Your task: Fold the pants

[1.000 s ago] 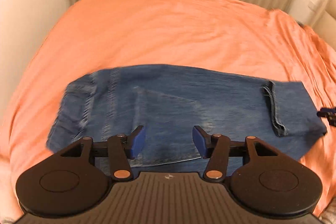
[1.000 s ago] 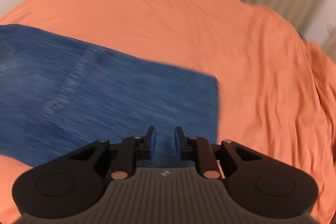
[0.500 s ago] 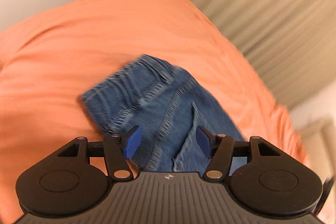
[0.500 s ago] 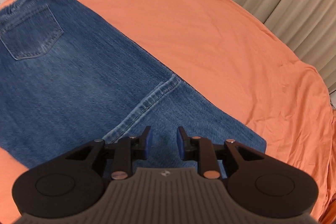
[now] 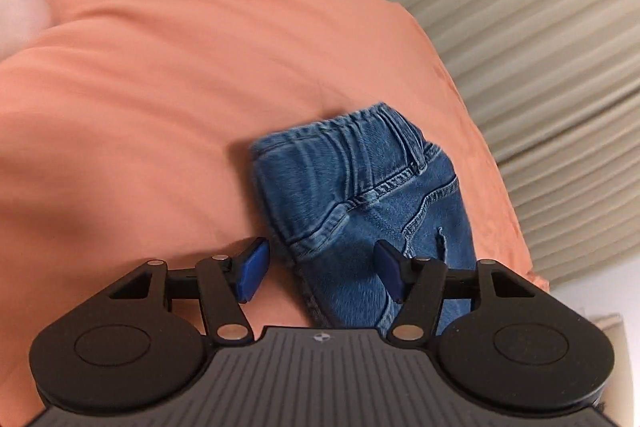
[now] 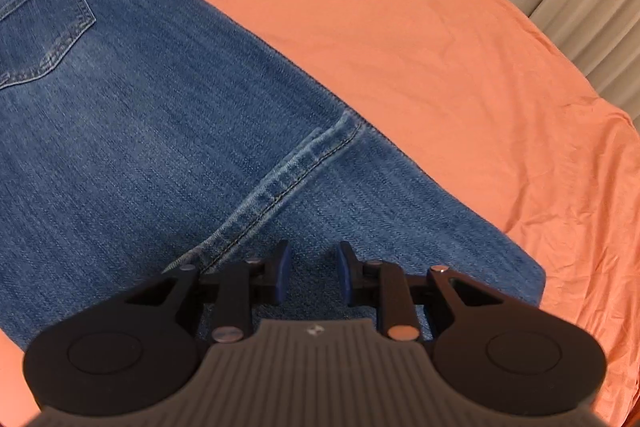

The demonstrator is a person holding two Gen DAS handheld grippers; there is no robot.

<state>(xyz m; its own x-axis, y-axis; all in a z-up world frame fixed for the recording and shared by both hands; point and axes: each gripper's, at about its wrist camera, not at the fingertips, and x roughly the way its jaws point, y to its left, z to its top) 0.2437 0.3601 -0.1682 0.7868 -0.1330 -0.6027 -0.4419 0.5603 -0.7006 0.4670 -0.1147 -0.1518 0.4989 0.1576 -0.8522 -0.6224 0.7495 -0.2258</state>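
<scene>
The blue jeans (image 6: 168,131) lie folded flat on the bed's orange sheet (image 6: 420,27), waistband (image 5: 360,127) toward the far end near the beige curtain (image 5: 540,27). The left tongs (image 5: 320,271) are spread wide over the waist-end edge, pinching nothing. The right tongs (image 6: 312,275) stand slightly apart above the denim beside the leg hem (image 6: 288,183), gripping nothing.
</scene>
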